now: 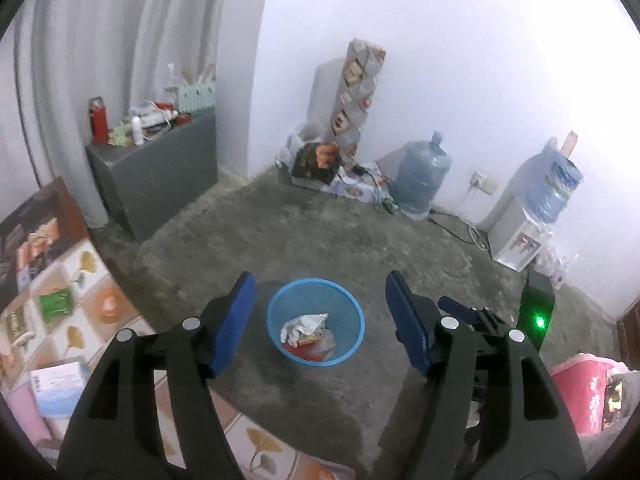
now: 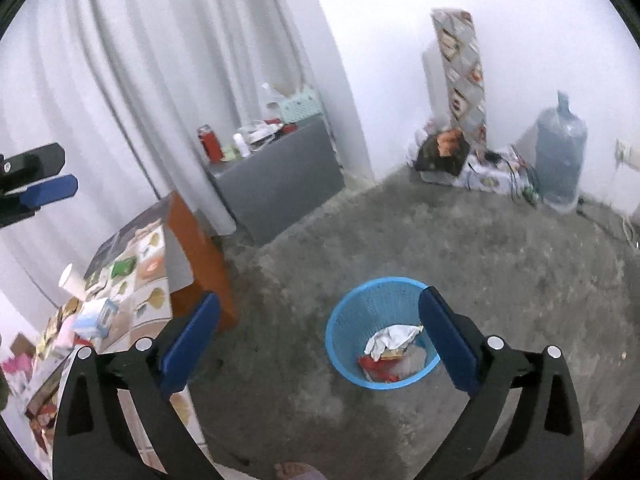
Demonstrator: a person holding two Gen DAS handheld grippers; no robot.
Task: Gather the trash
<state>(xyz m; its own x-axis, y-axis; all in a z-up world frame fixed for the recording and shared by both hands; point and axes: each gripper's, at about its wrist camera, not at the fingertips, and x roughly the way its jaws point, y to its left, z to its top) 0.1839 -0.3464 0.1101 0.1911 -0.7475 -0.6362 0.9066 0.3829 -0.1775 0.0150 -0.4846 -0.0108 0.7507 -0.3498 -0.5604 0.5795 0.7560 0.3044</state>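
A blue mesh waste basket (image 1: pixel 352 312) stands on the grey floor and holds crumpled white paper (image 1: pixel 304 325) and red wrappers. My left gripper (image 1: pixel 320 316) is open and empty, high above the basket. In the right wrist view the basket (image 2: pixel 340 332) sits below my right gripper (image 2: pixel 320 340), which is open and empty, with the paper (image 2: pixel 390 338) inside. A green packet (image 1: pixel 56 303) and a white-blue box (image 1: pixel 58 388) lie on the patterned table (image 1: pixel 100 320) at the left. The left gripper's fingers (image 2: pixel 50 192) show at the left edge of the right wrist view.
A grey cabinet (image 1: pixel 160 176) with a red flask (image 1: pixel 99 120) stands by the curtain. Water jugs (image 1: pixel 422 178), a dispenser (image 1: pixel 520 236), cables and a tall patterned box (image 1: pixel 356 96) line the far wall. A pink tub (image 1: pixel 584 392) is at the right. A bare foot (image 2: pixel 294 471) shows below.
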